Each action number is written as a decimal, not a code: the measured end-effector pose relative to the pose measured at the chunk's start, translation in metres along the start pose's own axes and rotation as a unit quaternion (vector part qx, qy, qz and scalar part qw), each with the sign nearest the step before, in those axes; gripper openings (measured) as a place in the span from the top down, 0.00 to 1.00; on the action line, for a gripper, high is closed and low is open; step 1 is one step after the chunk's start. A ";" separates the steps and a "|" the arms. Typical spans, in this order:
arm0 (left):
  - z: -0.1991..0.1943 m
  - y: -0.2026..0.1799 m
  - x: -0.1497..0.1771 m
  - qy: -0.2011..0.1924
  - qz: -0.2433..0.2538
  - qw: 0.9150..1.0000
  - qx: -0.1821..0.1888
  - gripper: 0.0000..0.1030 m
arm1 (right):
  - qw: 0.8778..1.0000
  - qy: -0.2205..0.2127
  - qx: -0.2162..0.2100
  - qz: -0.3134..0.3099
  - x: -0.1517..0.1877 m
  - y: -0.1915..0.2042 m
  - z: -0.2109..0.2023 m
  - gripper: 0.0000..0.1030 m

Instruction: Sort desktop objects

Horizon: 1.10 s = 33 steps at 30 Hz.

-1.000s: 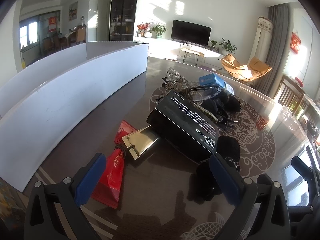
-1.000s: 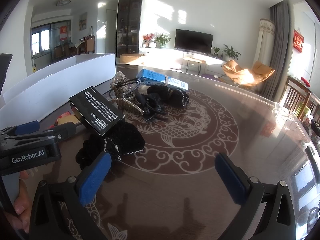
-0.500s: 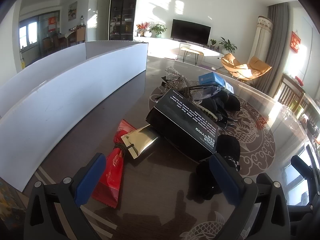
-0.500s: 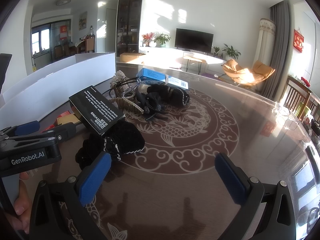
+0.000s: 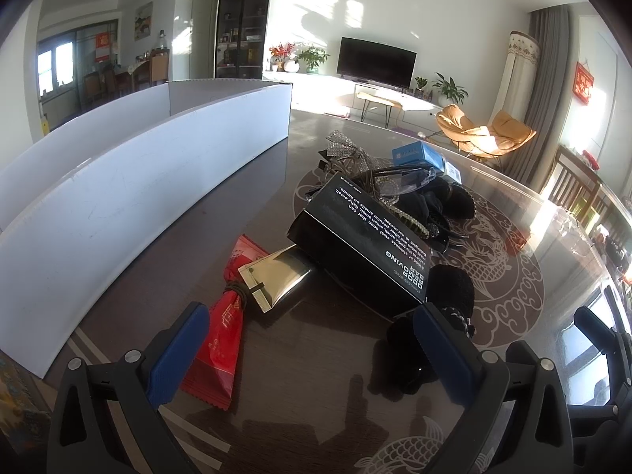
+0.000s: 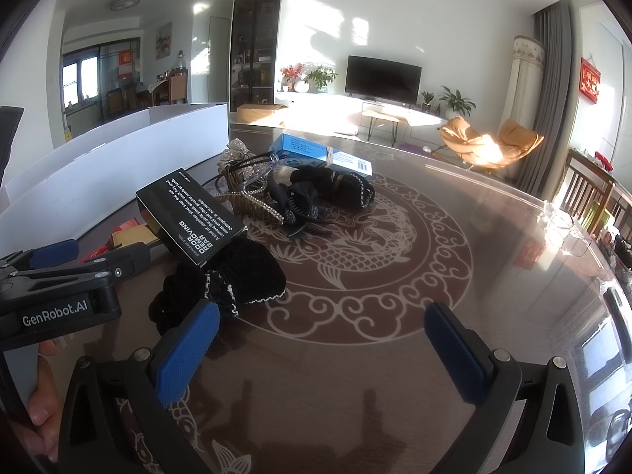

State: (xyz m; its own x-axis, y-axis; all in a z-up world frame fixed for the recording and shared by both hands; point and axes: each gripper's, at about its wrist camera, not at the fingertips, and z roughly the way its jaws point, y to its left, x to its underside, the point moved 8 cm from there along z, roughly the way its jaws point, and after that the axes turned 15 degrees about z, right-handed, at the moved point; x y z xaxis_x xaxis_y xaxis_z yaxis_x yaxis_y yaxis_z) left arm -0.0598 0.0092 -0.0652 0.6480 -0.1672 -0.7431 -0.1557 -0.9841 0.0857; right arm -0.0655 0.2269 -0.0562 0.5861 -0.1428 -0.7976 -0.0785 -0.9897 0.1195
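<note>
Spreading under everything is the dark table (image 6: pixel 395 375) with its pale dragon inlay, and along its left side stands the white divider box (image 5: pixel 118 197), presumably where sorted things belong. The clutter sits heaped near the table's middle, which is why I hold both tools low and facing it. Largest in the heap is the black soap box (image 5: pixel 363 237), tilted, propped on a gold foil packet (image 5: pixel 276 276) and a black velvet bow (image 6: pixel 237 280). Beside the packet lies a red sachet (image 5: pixel 221 339), nearest my left gripper (image 5: pixel 312 351), whose jaws stand wide apart around nothing. My right gripper (image 6: pixel 320 351) is likewise spread and empty, near the bow. Farther off lie a blue carton (image 6: pixel 316 152) and black hair clips (image 6: pixel 312 205); the sparkly tangle behind them may be headbands, too jumbled to tell.
</note>
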 end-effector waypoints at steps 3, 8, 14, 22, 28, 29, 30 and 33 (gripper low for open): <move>0.000 -0.001 0.001 0.001 0.000 1.000 0.000 0.00 | 1.000 0.000 0.000 0.000 0.000 0.000 0.000 0.00; 0.000 -0.001 0.001 0.001 0.000 1.000 0.000 0.00 | 1.000 0.000 0.000 0.000 0.000 0.000 0.000 0.00; 0.001 -0.001 0.001 0.001 0.000 1.000 0.000 0.00 | 1.000 0.000 0.000 0.000 0.000 0.000 0.000 0.00; 0.001 -0.003 0.003 0.002 0.000 1.000 0.000 0.00 | 1.000 0.001 0.000 0.000 -0.001 0.000 0.000 0.00; 0.001 -0.003 0.003 0.002 0.000 1.000 0.001 0.00 | 1.000 0.001 0.000 0.000 0.000 -0.001 0.000 0.00; 0.002 -0.004 0.003 0.002 0.001 1.000 0.001 0.00 | 1.000 0.001 0.000 0.000 0.000 -0.001 0.000 0.00; 0.002 -0.005 0.004 0.002 0.001 1.000 0.001 0.00 | 1.000 0.001 0.000 0.000 0.000 -0.001 0.000 0.00; 0.001 -0.005 0.005 0.002 0.001 1.000 0.001 0.00 | 1.000 0.001 0.000 0.000 0.000 -0.001 0.000 0.00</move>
State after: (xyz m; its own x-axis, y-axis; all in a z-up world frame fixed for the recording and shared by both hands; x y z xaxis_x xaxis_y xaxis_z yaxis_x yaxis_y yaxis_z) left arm -0.0568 0.0138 -0.0701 0.6514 -0.1689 -0.7397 -0.1578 -0.9837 0.0857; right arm -0.0653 0.2275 -0.0561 0.5878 -0.1435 -0.7962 -0.0789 -0.9896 0.1202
